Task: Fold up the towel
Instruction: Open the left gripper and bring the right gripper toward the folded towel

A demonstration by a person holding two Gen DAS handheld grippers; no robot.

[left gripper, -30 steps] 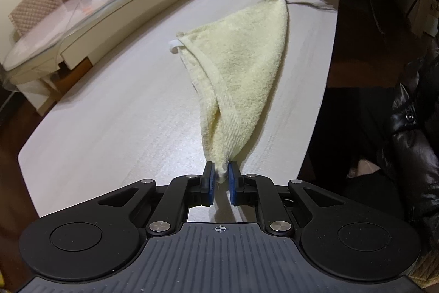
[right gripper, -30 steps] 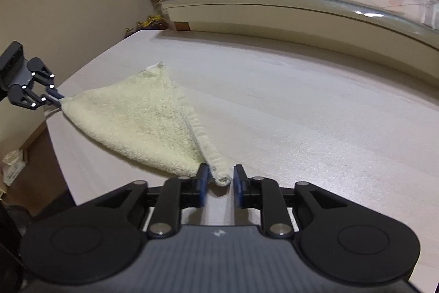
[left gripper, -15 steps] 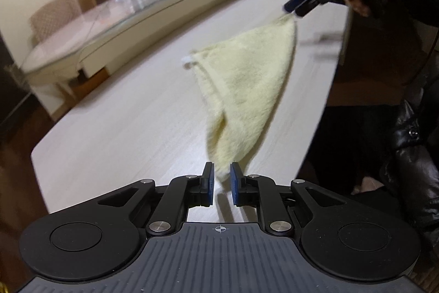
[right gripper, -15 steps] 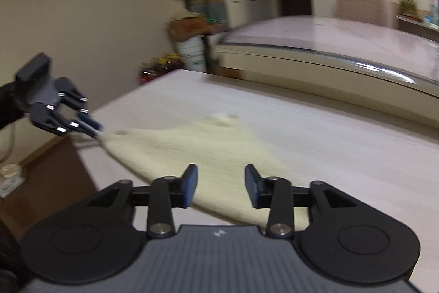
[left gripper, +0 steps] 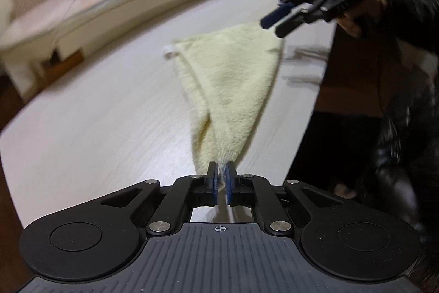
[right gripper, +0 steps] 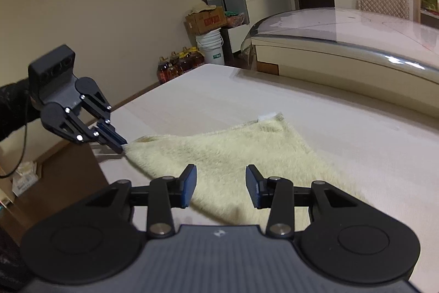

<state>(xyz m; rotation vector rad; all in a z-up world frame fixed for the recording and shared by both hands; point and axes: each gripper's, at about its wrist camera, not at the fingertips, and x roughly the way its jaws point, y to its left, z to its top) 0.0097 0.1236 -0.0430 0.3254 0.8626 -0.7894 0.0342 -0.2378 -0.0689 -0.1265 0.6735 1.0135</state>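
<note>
A pale yellow towel [left gripper: 236, 78] lies folded into a triangle on the light wooden table [left gripper: 96, 114]. My left gripper [left gripper: 221, 169] is shut on the towel's near corner, which is pinched between the blue pads. In the right wrist view the left gripper [right gripper: 118, 140] holds that corner at the towel's [right gripper: 233, 153] left tip. My right gripper [right gripper: 221, 177] hovers just above the towel, its jaws opening with nothing between them. From the left wrist view, the right gripper [left gripper: 271, 24] hangs above the far corner, apart from the cloth.
The table edge [left gripper: 307, 111] runs close along the towel's right side, with a person's dark jacket [left gripper: 397, 155] beyond it. A glass-topped table [right gripper: 356, 37] stands behind. A cardboard box [right gripper: 205, 21], a white bucket [right gripper: 211, 47] and bottles [right gripper: 178, 63] sit by the far wall.
My right gripper let go of the towel's corner, opened and lifted away from it. The towel settled flatter on the table. My left gripper kept its grip and rolled slightly.
</note>
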